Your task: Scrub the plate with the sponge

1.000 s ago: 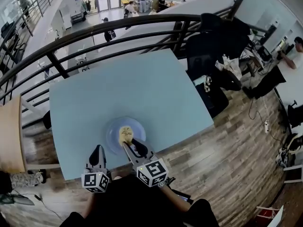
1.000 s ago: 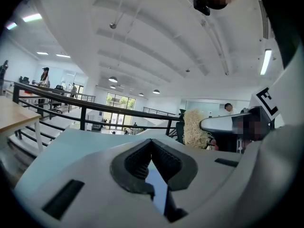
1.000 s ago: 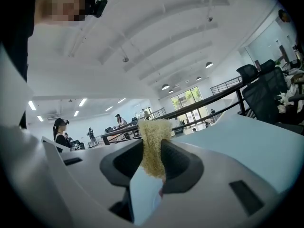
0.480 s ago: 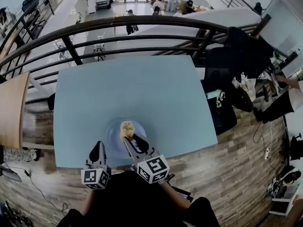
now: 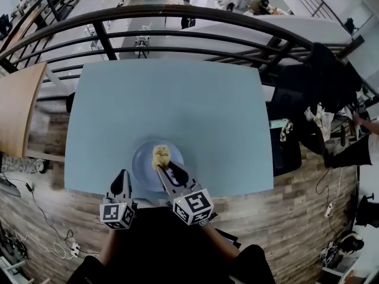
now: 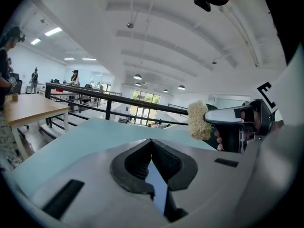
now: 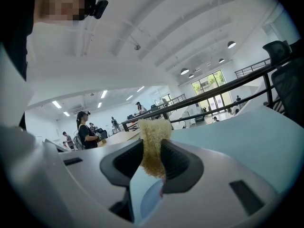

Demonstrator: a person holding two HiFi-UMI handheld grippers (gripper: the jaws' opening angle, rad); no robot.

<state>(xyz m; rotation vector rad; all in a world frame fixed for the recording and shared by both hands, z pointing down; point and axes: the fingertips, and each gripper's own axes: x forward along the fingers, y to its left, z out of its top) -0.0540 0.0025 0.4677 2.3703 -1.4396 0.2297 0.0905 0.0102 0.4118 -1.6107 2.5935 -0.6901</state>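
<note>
A pale blue plate (image 5: 141,160) lies on the light blue table (image 5: 177,99) near its front edge. My right gripper (image 5: 164,165) is shut on a yellow-beige sponge (image 5: 160,155), which sits over the plate's far half. In the right gripper view the sponge (image 7: 153,144) is pinched between the black pads, with the plate (image 7: 148,202) below it. My left gripper (image 5: 122,176) hovers at the table's front edge, left of the plate, shut and empty (image 6: 151,142). The left gripper view also catches the sponge (image 6: 198,121) in the right gripper (image 6: 209,122).
A dark metal railing (image 5: 177,37) runs along the table's far side. A black chair with dark clothing (image 5: 320,81) stands to the right, a wooden table (image 5: 21,105) to the left. People stand far off in the background.
The right gripper has carried the sponge a little toward the plate's far rim. The left gripper has stayed by the front edge. The head camera has shifted.
</note>
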